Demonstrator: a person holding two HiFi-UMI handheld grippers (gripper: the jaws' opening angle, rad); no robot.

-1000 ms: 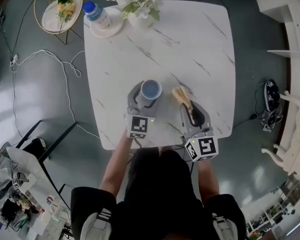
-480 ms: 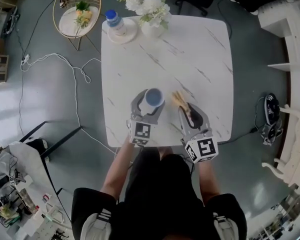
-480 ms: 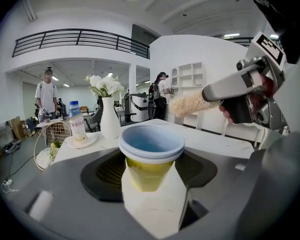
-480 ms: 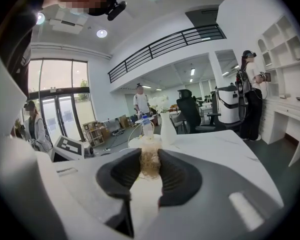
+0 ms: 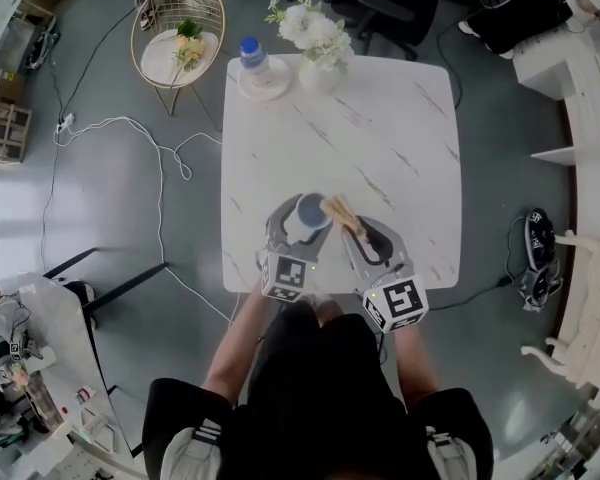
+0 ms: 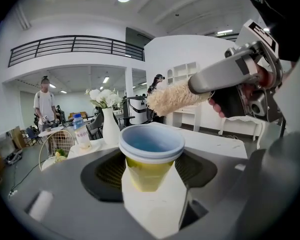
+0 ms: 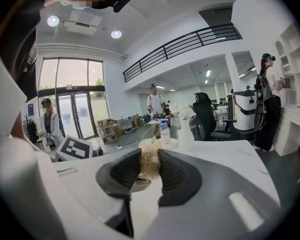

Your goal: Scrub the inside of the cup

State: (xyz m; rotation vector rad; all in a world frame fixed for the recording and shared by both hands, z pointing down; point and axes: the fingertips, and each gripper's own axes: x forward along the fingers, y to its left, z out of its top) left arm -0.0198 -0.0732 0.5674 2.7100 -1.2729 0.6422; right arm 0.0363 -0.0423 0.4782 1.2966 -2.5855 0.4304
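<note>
My left tongs (image 6: 152,178) clamp the cup (image 6: 151,145) over the table (image 5: 380,128). My right tongs (image 7: 149,160) pinch the brush (image 6: 172,96), its bristles seemingly just past the rim. If they catch that rim, the cup could twist loose.

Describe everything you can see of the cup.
The cup is a small, plastic-looking tumbler with a yellow wall and a pale blue rim and inside, apparently empty. It stands upright, mouth up, clamped by its wall in the left gripper, over the near part of the white marble table. The bristly brush hangs beside its rim, not inside.
</note>
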